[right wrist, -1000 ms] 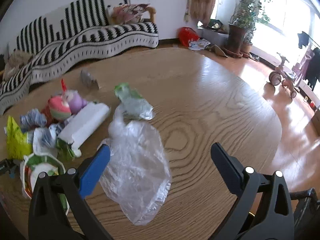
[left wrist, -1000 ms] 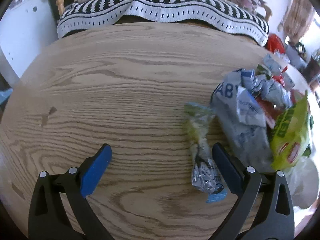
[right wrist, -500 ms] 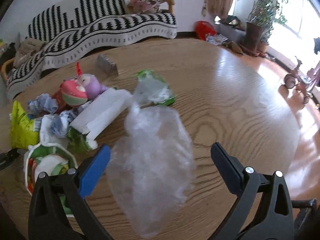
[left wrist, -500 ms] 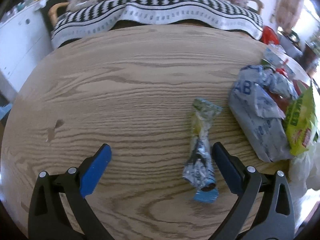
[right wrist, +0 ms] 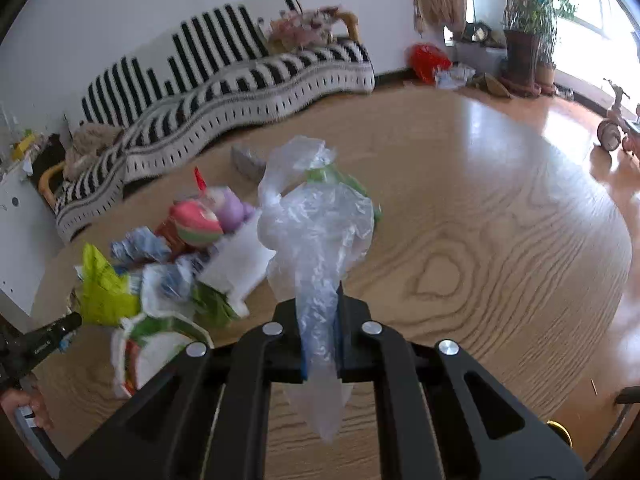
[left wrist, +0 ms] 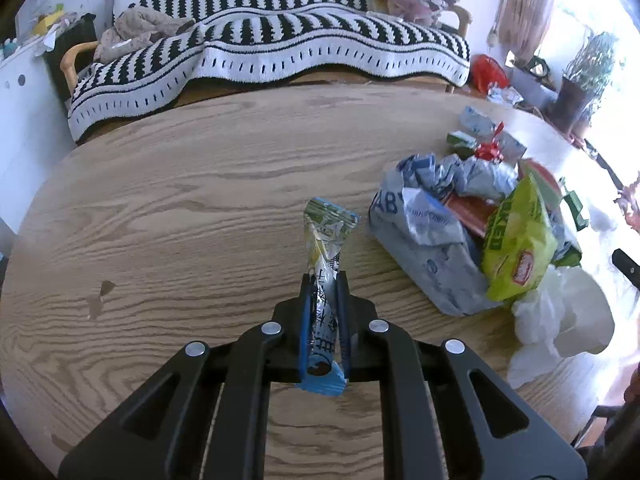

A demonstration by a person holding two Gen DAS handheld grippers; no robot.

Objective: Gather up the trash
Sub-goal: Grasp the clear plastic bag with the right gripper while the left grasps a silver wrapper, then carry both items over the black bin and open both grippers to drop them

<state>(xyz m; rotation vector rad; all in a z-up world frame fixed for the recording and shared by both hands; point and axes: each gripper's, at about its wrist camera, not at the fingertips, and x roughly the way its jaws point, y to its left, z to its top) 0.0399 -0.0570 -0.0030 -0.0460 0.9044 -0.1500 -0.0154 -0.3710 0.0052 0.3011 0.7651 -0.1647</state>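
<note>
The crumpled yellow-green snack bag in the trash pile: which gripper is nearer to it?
Left. The left gripper, shut on a silver snack wrapper, sits beside the yellow-green snack bag. The right gripper, clamping a clear plastic bag, is across the pile.

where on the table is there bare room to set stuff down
Bare wood runs left of the snack wrapper toward the striped sofa, and right of the clear plastic bag toward the window side. The trash pile between them is crowded.
</note>
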